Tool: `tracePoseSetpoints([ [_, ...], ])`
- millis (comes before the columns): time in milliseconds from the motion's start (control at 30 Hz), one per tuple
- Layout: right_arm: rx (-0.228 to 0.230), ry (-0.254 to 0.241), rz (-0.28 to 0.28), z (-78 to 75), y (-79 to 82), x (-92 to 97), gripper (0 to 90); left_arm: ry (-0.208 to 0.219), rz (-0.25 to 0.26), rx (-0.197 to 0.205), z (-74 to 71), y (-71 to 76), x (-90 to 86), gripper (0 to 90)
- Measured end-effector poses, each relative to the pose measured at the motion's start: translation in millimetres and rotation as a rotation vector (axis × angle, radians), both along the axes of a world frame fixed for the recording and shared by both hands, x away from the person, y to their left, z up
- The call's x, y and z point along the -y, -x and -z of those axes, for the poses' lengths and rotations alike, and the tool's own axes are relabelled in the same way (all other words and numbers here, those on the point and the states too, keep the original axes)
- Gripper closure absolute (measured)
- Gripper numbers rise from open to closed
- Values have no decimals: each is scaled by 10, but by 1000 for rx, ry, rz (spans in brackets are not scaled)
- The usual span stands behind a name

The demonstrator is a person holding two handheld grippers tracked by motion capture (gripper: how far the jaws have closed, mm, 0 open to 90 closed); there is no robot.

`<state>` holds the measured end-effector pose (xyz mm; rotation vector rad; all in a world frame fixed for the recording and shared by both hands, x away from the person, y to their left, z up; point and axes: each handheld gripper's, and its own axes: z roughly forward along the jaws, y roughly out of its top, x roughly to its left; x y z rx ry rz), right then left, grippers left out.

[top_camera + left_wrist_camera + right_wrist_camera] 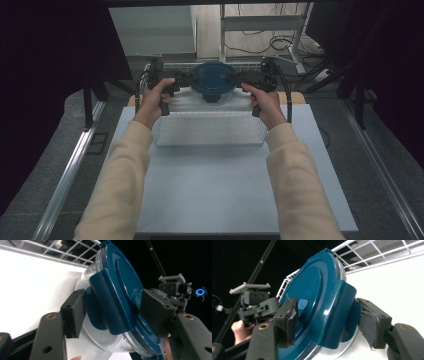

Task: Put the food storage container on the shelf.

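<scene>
A round clear container (pixel 215 95) with a dark blue lid (pixel 214 77) sits between my two grippers at the far end of a white wire basket (pixel 210 141). From the left, my left gripper (pixel 192 79) has its jaws around the lid's side latch (pixel 110 307), one pad under the latch and one on the lid top (pixel 125 277). My right gripper (pixel 239 78) does the same from the right: its pads (pixel 372 322) clamp the opposite latch (pixel 342 312). The clear bowl (pixel 100 342) shows below the lid.
The basket stands on a white table top (pixel 215 190). Its wire rim (pixel 374 252) runs behind the container. A metal rack leg and cables (pixel 280 42) lie on the floor beyond the table. Dark curtains close both sides.
</scene>
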<state>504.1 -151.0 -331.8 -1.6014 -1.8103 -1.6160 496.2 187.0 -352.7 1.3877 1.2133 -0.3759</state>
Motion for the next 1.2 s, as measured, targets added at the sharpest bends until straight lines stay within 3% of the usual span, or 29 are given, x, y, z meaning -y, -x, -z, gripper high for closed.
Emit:
tracePoseSetpoints([
  [167,12,4,-5,6,12,1,352,5,-9,9,11,16,10,384],
  [300,28,29,-2,-5,26,-38,299,-17,-18,25,-6,33,36,366],
  [367,27,52,17,-7,35,-51,212,-51,-47,35,-31,55,47,333],
  [467,21,81,43,-23,53,-19,159,-115,-116,67,-93,115,28,254],
  [567,28,70,31,-76,110,16,142,-141,-121,124,-177,216,-1,237],
  [800,161,158,66,-358,456,18,131,-192,-103,248,-373,586,-4,216],
  [867,204,161,46,-424,566,52,139,-241,-94,276,-428,720,-20,213],
  [1100,379,244,-48,-511,1031,146,149,-302,-31,388,-506,1288,-96,203],
  [1200,425,266,-81,-475,1202,174,148,-327,-5,420,-482,1494,-102,199],
])
